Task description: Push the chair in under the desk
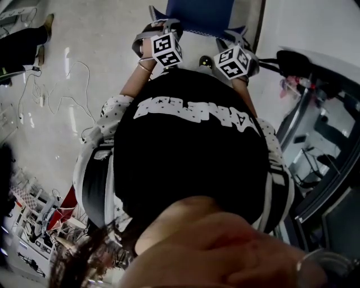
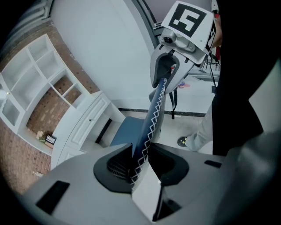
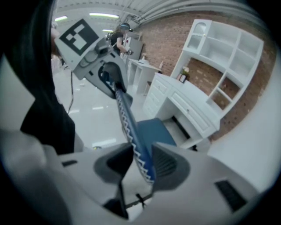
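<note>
The blue chair (image 1: 199, 14) stands just ahead of me, and both grippers clamp the top edge of its backrest. In the left gripper view the white-stitched backrest edge (image 2: 151, 125) runs from my left gripper (image 2: 140, 162) up to my right gripper (image 2: 164, 72). The right gripper view shows the same edge (image 3: 131, 132) pinched in my right gripper (image 3: 142, 165), with the left gripper (image 3: 109, 77) farther along it. The chair seat (image 3: 151, 129) faces the white desk (image 3: 189, 110). In the head view the left gripper (image 1: 163, 25) and right gripper (image 1: 236, 36) sit side by side.
White shelving (image 3: 224, 57) on a brick wall rises above the desk. Loose cables (image 1: 56, 95) lie on the floor to the left. Dark equipment frames (image 1: 315, 140) stand at the right. My shoe (image 2: 189, 140) is behind the chair, and another person's leg (image 1: 22, 45) is at far left.
</note>
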`<state>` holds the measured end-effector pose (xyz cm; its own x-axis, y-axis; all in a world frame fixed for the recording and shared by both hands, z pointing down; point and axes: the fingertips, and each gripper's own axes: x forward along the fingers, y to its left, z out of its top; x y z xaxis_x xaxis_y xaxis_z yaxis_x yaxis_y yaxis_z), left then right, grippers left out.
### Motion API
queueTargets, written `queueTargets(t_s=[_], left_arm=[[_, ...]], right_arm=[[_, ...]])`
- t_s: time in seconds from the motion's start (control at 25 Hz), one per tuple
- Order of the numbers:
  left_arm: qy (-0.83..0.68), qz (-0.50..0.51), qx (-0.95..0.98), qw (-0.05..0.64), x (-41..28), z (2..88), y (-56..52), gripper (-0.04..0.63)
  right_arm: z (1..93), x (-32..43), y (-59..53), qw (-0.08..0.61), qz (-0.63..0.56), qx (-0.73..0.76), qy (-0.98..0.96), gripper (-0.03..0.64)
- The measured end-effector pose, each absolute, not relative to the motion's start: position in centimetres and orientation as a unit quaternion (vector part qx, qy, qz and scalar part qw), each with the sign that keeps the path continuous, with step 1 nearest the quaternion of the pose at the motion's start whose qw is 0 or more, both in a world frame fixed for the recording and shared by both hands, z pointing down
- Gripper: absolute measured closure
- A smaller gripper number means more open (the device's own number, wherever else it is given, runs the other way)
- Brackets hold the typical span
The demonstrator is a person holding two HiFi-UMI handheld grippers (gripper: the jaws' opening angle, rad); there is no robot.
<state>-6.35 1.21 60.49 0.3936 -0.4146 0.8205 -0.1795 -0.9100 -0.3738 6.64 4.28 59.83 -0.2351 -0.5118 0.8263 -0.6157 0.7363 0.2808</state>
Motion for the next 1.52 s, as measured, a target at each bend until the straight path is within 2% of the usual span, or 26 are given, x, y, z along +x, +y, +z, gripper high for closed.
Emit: queueTargets(t_s=[0.96,1.24,1.52], left_arm=[[0.214,-0.533,-0.814,0.093,-6.5,58.7,-3.9,0.453],[0.236,-0.548,-0.798,0.085,-1.3,60.9,-3.6,0.451],[0.259,-0.553,-0.788,0.080,-1.1,60.7,-4.2,0.448]], right_arm=[[57.9,6.4,-1.8,0.488,0.026,0.322,-0.811,0.468],[60.4,11.5,-1.9,0.476,0.007,0.305,-0.825,0.469],[60.2,11.8,-2.5,0.464,0.001,0.296,-0.835,0.469]])
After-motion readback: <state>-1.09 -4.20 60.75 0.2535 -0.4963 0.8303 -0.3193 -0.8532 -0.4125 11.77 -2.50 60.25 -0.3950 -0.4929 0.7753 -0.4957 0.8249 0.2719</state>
